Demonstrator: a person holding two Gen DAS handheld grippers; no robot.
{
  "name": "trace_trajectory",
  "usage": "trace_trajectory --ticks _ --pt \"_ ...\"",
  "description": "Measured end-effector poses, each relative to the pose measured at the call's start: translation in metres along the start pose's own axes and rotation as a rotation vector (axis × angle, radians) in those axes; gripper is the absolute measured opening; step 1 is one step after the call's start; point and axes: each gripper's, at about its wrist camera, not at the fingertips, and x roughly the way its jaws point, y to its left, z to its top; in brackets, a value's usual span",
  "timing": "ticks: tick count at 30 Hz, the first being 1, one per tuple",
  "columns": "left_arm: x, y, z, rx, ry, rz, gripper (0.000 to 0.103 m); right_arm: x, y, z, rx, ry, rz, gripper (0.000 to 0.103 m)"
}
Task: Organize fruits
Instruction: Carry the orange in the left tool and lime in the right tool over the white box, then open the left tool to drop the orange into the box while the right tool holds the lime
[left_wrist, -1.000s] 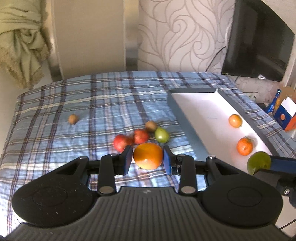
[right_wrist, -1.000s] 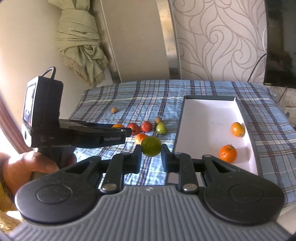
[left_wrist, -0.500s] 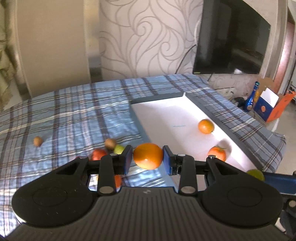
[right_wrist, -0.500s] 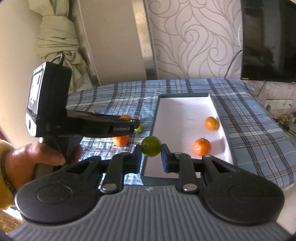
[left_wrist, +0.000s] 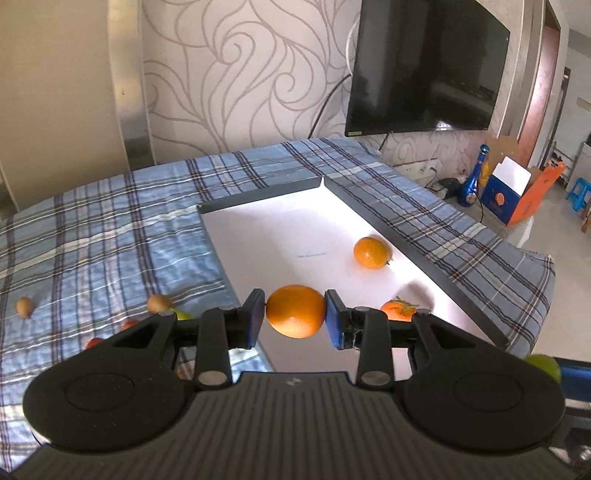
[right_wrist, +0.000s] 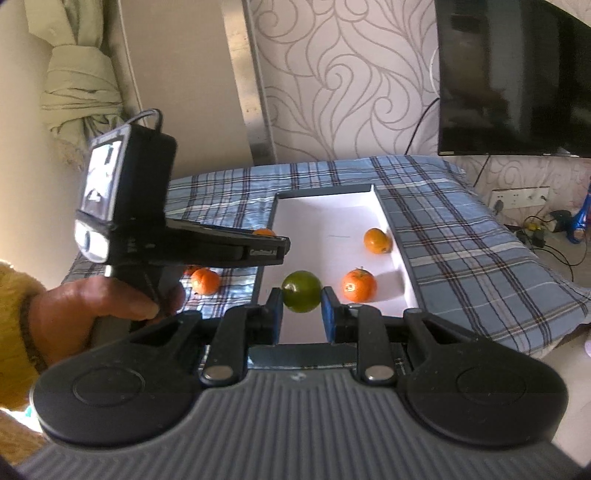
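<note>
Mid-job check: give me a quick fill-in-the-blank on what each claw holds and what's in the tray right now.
1. The left claw is shut on an ____ fruit.
2. The right claw is shut on a ____ fruit.
3. The white tray already has ____ orange fruits lying in it.
4. The tablecloth under the tray is blue ____.

Missing words: orange; green; two; plaid

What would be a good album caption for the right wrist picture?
Right gripper holds a green fruit over the white tray, where two oranges already sit.
</note>
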Motion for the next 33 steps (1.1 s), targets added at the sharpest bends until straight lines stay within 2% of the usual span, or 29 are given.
trace_trajectory --ticks 19,33 --pt "0.06 -0.013 0.015 0.058 0.054 -0.03 0.041 -0.005 -0.001 -0.006 0.043 0.018 -0.086 0.025" --pt "0.074 -0.014 0.023 0.071 0.058 -0.024 0.043 -0.006 0.004 -0.007 0.047 0.027 -0.105 0.025"
